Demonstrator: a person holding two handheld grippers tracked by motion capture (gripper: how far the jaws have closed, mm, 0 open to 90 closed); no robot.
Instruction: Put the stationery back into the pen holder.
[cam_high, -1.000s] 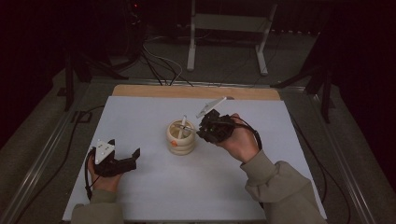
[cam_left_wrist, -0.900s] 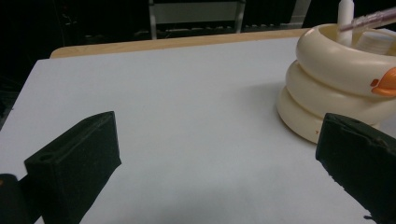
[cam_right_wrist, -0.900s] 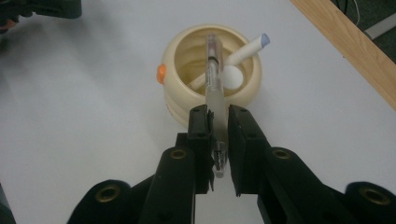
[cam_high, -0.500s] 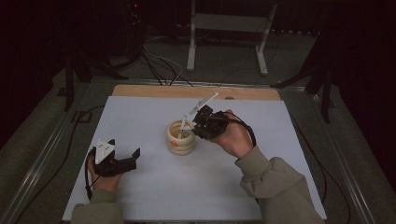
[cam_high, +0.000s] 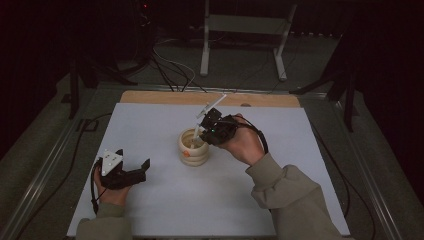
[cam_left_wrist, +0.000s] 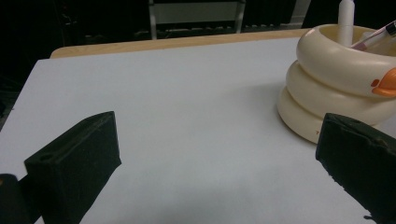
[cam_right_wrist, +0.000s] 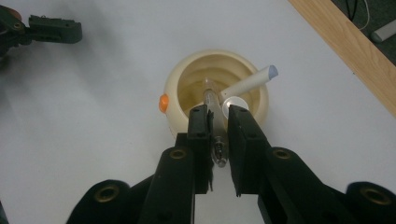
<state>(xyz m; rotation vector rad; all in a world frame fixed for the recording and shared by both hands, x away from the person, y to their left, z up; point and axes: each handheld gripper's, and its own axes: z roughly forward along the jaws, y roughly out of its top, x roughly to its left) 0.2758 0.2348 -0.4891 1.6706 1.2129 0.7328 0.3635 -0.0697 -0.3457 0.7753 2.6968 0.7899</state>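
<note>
The right gripper (cam_right_wrist: 215, 122) has its fingers (cam_right_wrist: 198, 135) clamped on a slim clear-barrelled pen (cam_right_wrist: 215, 119), gripped along its shaft so that the metal-tipped end shows between the black pads near the camera and the other end reaches down into the mouth of the pen holder (cam_right_wrist: 215, 88). In the high view this gripper (cam_high: 205, 129) hangs just over the holder's rim, tilted down toward it, with the pen's lower end inside the opening.

The holder is a cream, ring-stacked pot (cam_high: 193, 147) with an orange duck bill on its side; it stands upright near the middle of the white surface (cam_high: 165, 205). Inside it a white marker with a pale blue cap (cam_right_wrist: 250, 81) leans against the rim, and a second white round-ended stick (cam_right_wrist: 233, 103) stands just beside the held pen.

The left gripper (cam_high: 131, 175) rests low at the near left of the surface, well apart from the holder, its fingers (cam_left_wrist: 74, 163) spread wide with nothing between them.

No brand, label or writing can be read on the pens or the holder.
</note>
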